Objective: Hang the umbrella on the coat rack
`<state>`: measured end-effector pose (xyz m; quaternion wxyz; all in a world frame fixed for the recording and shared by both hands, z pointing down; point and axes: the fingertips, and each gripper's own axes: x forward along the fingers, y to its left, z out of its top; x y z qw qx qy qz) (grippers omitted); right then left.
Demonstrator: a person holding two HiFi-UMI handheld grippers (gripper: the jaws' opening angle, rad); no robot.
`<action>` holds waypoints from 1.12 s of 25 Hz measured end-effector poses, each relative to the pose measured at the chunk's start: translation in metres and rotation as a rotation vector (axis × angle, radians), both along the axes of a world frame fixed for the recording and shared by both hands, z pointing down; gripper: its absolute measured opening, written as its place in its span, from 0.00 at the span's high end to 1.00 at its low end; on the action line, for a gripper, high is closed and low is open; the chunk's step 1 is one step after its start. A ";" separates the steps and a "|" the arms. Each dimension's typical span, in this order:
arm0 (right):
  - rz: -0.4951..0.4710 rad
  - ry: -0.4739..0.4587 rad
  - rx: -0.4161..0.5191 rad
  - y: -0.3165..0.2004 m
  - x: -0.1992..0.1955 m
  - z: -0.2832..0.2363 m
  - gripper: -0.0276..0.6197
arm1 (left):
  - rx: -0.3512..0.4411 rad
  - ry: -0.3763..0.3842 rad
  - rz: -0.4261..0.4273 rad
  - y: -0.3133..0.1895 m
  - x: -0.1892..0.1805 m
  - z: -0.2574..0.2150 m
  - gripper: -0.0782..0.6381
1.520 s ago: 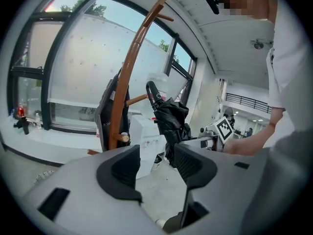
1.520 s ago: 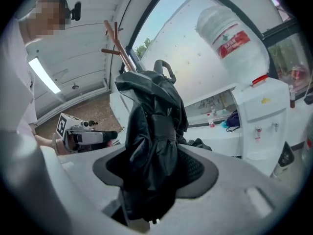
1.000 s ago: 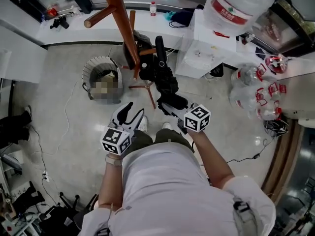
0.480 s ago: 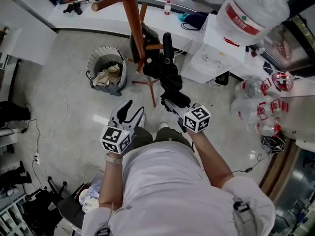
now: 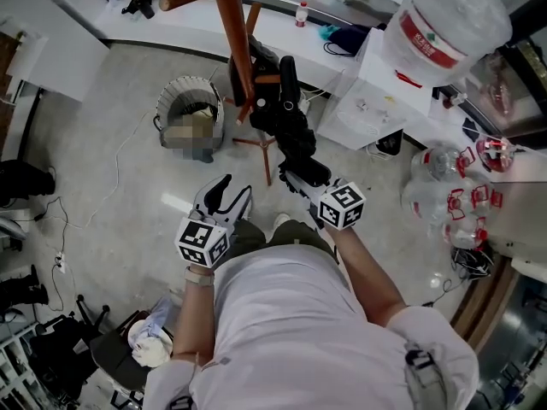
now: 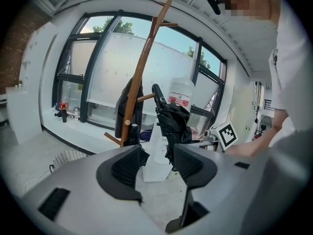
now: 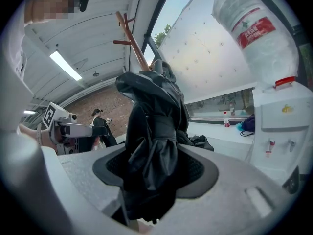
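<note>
Nearest the person, the left gripper (image 5: 232, 191) hangs empty. The left gripper view shows its jaws apart with only floor and far furniture between them. The right gripper (image 5: 297, 178), just beside it, is clamped partway closed on the lower end of the folded black umbrella (image 5: 292, 131), and the right gripper view shows the bunched fabric filling the gap between the pads.

From that grip the umbrella's long axis runs away from the person and upward. Its curved handle (image 5: 288, 68) is at the far end, just right of the coat rack (image 5: 232, 32). The right hand therefore carries the load and is the nearer one to the rack, while the left stands off to the side. The coming move likely turns on lifting the hook across onto a peg.

The head view looks steeply down, so the pole is foreshortened and the handle's height relative to the pegs cannot be read there. The left gripper view gives the side-on picture. In it the handle (image 6: 157, 93) sits beside a short lower peg (image 6: 145, 98) of the coat rack (image 6: 139, 75), close to a dark garment (image 6: 128, 109) hanging there, with the top pegs far higher. Whether hook and peg touch cannot be told. In the right gripper view the umbrella (image 7: 151, 131) hides its own handle, and only the rack's top (image 7: 131, 33) shows above it.
</note>
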<state>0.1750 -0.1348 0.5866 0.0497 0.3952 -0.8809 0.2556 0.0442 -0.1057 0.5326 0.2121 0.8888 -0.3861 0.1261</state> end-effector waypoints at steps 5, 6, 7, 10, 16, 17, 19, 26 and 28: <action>-0.026 0.027 0.002 0.001 -0.002 0.003 0.56 | 0.000 -0.002 -0.015 0.004 0.003 0.000 0.59; -0.030 0.030 0.000 0.002 -0.003 0.004 0.56 | 0.000 -0.003 -0.017 0.004 0.003 0.000 0.59; -0.032 0.031 -0.002 0.002 -0.003 0.006 0.56 | -0.001 -0.003 -0.020 0.005 0.003 0.000 0.59; -0.040 0.032 -0.008 0.004 -0.004 0.010 0.56 | -0.001 -0.006 -0.030 0.006 0.002 0.001 0.59; -0.061 0.045 -0.026 0.011 -0.012 0.024 0.56 | -0.002 -0.015 -0.050 0.010 -0.006 0.000 0.59; -0.062 0.044 -0.029 0.011 -0.013 0.026 0.56 | -0.002 -0.016 -0.055 0.011 -0.008 0.001 0.59; -0.062 0.035 -0.031 0.011 -0.015 0.030 0.56 | -0.005 -0.017 -0.066 0.013 -0.011 0.001 0.59; -0.071 0.063 -0.023 -0.001 -0.024 0.046 0.56 | -0.025 -0.022 -0.095 0.025 -0.017 0.008 0.59; -0.069 0.077 -0.019 -0.005 -0.025 0.052 0.56 | -0.026 -0.023 -0.106 0.028 -0.019 0.009 0.59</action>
